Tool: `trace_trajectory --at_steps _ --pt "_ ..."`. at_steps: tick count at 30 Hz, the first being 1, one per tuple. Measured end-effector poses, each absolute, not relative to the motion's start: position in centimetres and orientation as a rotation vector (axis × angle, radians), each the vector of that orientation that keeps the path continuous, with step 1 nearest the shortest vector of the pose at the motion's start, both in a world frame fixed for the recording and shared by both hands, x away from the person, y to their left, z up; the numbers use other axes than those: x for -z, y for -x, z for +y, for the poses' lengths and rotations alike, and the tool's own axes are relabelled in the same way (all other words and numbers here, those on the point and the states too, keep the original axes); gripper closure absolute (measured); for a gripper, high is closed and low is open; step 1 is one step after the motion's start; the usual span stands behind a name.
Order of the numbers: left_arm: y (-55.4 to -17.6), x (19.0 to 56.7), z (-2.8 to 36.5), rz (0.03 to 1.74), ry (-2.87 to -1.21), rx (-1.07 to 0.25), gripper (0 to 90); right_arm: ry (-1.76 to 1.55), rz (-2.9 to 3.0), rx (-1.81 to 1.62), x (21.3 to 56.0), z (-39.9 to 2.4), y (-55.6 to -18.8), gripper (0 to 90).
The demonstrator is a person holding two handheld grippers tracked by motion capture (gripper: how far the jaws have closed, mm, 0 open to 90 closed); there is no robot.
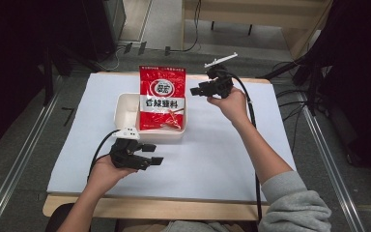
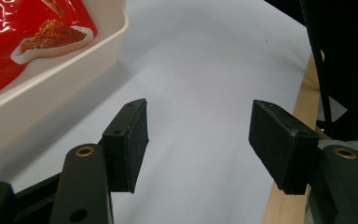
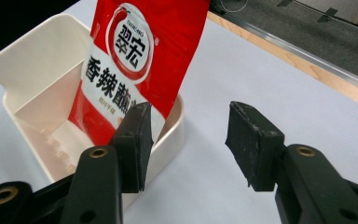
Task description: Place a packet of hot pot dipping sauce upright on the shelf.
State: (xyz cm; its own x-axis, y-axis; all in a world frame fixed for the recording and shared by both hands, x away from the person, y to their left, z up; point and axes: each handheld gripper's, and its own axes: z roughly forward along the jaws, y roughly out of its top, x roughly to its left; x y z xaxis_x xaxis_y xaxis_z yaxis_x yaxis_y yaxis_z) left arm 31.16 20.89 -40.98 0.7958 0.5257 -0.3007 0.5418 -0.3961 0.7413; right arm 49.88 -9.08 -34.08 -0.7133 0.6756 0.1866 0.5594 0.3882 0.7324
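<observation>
The red pouch (image 1: 162,99) is covering much of the white tray (image 1: 123,112) in the high view, hiding the tray's floor beneath it. The left gripper view's frame is cutting off the pouch (image 2: 32,37) and tray (image 2: 51,88). The pouch's smaller print is reading too small to make out.

The place looked like a lab or a test room. A wooden table (image 1: 149,209) with a white sheet (image 1: 212,159) stood between dark curtains (image 1: 9,72) and metal rails (image 1: 19,159), and cables (image 1: 290,96) lay on the grey floor (image 1: 159,24).
</observation>
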Motion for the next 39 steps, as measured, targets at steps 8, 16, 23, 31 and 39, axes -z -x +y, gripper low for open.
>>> trace_trajectory --at_steps 8,16,23,31,39 --pt "-31.2 40.9 21.0 0.797 -2.060 0.009 38.5 -1.029 2.498 -1.232 34.1 -10.9 -46.8 47.6" --pt "-31.3 40.9 21.0 0.797 -2.059 0.009 38.5 -1.005 2.535 -1.232 35.5 -12.0 -43.4 46.2" --pt "-31.4 40.9 21.1 0.801 -2.063 0.003 38.3 -0.974 2.533 -1.274 36.9 -13.7 -39.4 43.9" --pt "-31.5 40.9 20.8 0.789 -2.073 0.007 37.5 -0.961 2.538 -1.281 39.0 -15.4 -36.7 42.4" --pt "-31.4 41.0 20.6 0.767 -2.097 -0.002 36.5 -0.986 2.528 -1.299 42.6 -16.5 -33.6 38.2"
